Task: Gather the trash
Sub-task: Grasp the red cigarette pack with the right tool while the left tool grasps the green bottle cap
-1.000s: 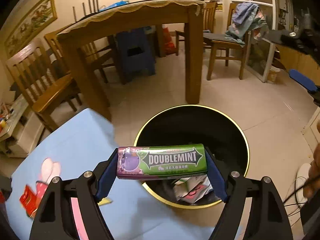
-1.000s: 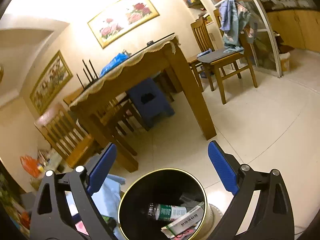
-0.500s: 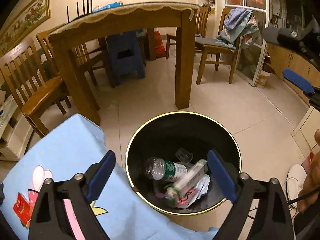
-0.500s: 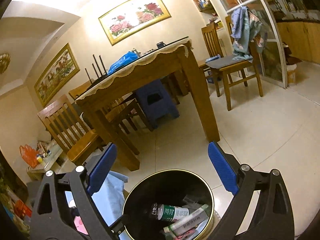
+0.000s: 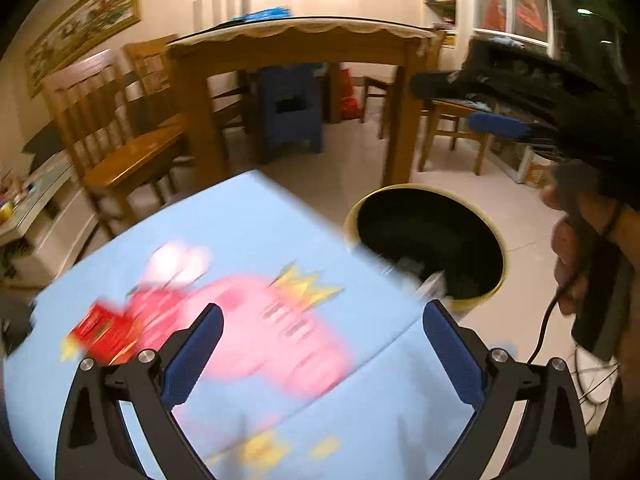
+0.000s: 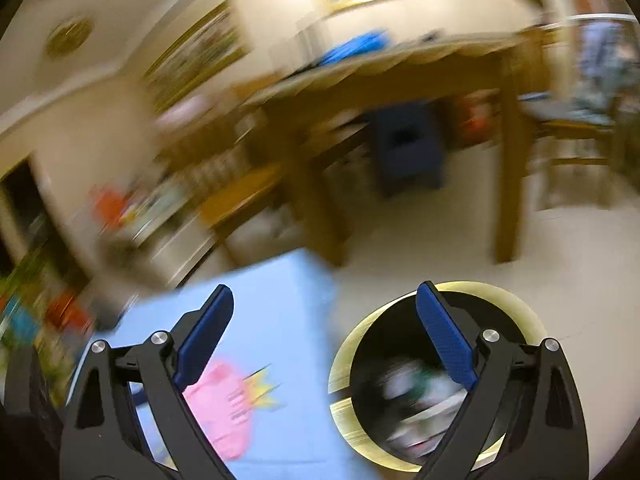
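A: Trash sits in the black bin (image 5: 430, 248), gold-rimmed, on the floor at right of centre in the left wrist view; pale scraps show at its bottom, blurred. The right wrist view puts the same bin (image 6: 436, 372) at lower right with a heap of litter inside.

B: Jaw state?

A: Left gripper (image 5: 322, 354): jaws spread wide, nothing between the blue pads. Right gripper (image 6: 324, 338): same, released and empty.

B: Step in hand?

A: My reading: a search for the next piece. The left gripper hangs over the light blue cloth (image 5: 256, 240) with its pink cartoon print. A red packet (image 5: 102, 332) lies at lower left of that view; too smeared to say whether it is litter or part of the print.

B: Next move?

A: Likely travel down and left to that red patch, close on it, then carry right to the bin.

B: Edges, room?

A: The cloth's right edge runs just beside the bin rim, possibly touching; blur hides it. Open floor lies beyond the bin. The wooden table (image 5: 304, 46) and chair (image 5: 120, 128) stand well apart at the top. The right hand (image 5: 572, 248) fills the right margin, near the bin.
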